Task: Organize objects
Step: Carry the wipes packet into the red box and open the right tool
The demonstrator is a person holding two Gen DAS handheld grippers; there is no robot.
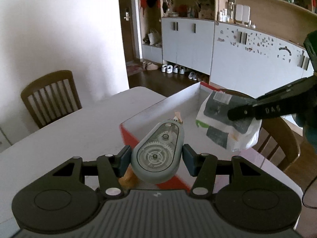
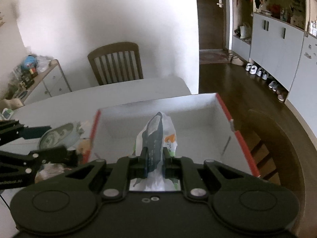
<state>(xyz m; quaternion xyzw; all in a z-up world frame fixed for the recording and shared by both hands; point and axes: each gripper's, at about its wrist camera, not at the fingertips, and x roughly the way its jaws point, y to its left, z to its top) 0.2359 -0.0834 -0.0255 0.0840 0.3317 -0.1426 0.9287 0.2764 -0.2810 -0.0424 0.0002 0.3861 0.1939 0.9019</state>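
My left gripper (image 1: 156,159) is shut on a grey correction tape dispenser (image 1: 157,154) with clear gears, held over the near left corner of a red-sided box with a white inside (image 1: 178,103). In the right wrist view the dispenser (image 2: 57,136) hangs just left of the box wall (image 2: 95,123). My right gripper (image 2: 155,163) is shut on a white plastic packet with dark and orange print (image 2: 156,138), held above the box's inside (image 2: 198,123). That packet (image 1: 223,123) shows in the left wrist view, pinched by the right gripper's fingers (image 1: 257,109).
The box stands on a white table (image 1: 59,134). An orange object (image 1: 128,178) lies under the left gripper by the box. Wooden chairs stand at the far side (image 2: 116,63) and the right side (image 1: 281,144). Cabinets (image 1: 188,43) line the back wall.
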